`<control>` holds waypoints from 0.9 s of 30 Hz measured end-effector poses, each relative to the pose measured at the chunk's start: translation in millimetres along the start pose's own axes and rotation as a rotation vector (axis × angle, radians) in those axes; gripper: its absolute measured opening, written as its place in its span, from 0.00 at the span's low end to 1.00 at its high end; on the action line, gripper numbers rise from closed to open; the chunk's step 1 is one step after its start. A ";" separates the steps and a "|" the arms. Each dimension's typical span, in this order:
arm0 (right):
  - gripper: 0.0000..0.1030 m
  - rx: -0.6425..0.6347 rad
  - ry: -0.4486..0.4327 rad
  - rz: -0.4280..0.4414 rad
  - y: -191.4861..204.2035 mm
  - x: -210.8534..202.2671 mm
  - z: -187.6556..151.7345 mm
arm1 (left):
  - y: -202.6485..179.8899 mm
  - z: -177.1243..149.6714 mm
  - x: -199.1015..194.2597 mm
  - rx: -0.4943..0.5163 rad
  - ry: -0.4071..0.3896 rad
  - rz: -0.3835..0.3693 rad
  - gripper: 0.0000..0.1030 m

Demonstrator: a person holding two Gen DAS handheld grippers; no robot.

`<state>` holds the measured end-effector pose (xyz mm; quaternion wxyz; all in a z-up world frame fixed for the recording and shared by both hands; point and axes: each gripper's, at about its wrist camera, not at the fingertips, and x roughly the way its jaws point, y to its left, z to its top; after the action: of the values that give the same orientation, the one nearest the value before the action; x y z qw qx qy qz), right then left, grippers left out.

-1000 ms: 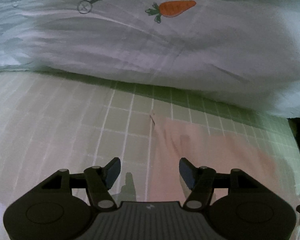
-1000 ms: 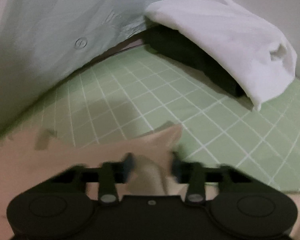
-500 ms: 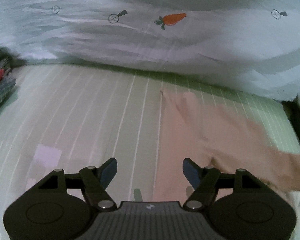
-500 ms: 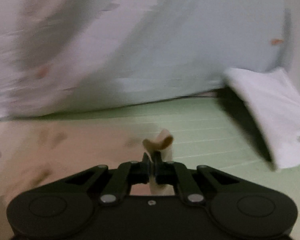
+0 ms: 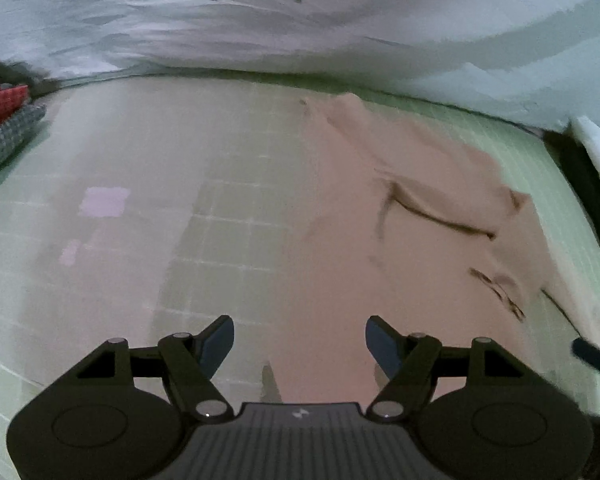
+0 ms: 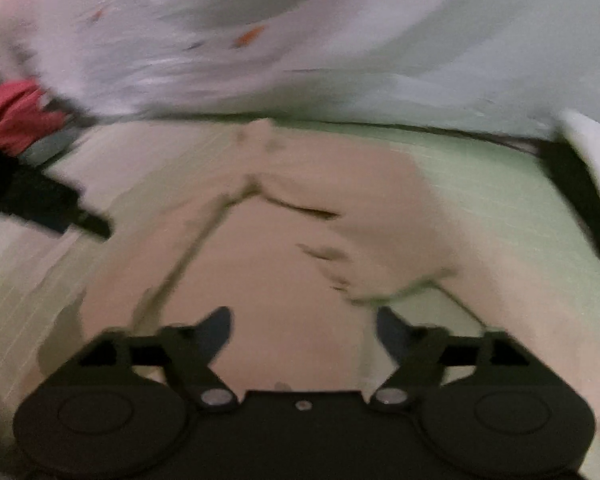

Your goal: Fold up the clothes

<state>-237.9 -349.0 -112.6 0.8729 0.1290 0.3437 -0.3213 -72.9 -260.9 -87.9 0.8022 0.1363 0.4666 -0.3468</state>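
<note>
**Green Grid Sheet, One Peach Garment Down**

A green grid sheet [image 5: 204, 208] covers the bed. The left gripper [image 5: 299, 342] hangs apart, empty. The right gripper [image 6: 304, 330] has just sprung apart, nothing between its fingers. One peach garment [image 5: 380, 240] lies flat, creased, beneath both. Beyond: one carrot-print duvet [image 5: 260, 28], red cloth [image 5: 0, 100] far left.

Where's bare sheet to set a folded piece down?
Free: green checked sheet between the pink garment and the red-and-checked pile, below the carrot-print duvet. Crowded: far right, where a white cloth lies beside the garment.
</note>
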 end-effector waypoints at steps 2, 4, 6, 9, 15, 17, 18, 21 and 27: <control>0.87 0.040 0.019 -0.077 -15.6 -0.7 -7.8 | -12.1 -5.7 0.6 0.027 0.000 -0.017 0.71; 0.96 0.073 0.046 -0.153 -29.6 1.6 -14.8 | -23.9 -8.6 1.8 0.048 0.002 -0.031 0.72; 0.99 0.114 0.070 -0.214 -46.9 -0.4 -25.0 | -35.7 -11.2 4.2 0.066 0.005 -0.048 0.71; 1.00 0.177 0.097 -0.276 -69.7 -3.2 -38.3 | -54.1 -11.9 9.7 0.101 0.010 -0.072 0.71; 1.00 0.259 0.120 -0.327 -99.0 -4.1 -53.7 | -87.4 -8.8 22.2 0.170 -0.001 -0.143 0.69; 1.00 0.271 0.126 -0.341 -105.6 -2.2 -56.2 | -98.6 -5.1 27.2 0.192 -0.004 -0.168 0.64; 1.00 0.278 0.130 -0.349 -109.2 -1.0 -57.0 | -103.9 -3.1 29.6 0.201 -0.006 -0.180 0.60; 1.00 0.315 0.140 -0.370 -122.5 3.9 -56.1 | -119.0 4.5 38.7 0.230 -0.006 -0.204 0.49; 1.00 0.378 0.146 -0.380 -138.6 15.6 -46.4 | -139.7 28.4 62.7 0.244 0.009 -0.251 0.43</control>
<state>-343.2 -441.0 -157.7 0.7303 0.2456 0.3579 -0.5275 -129.5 -404.1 -111.1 0.7280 0.1748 0.4380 -0.4976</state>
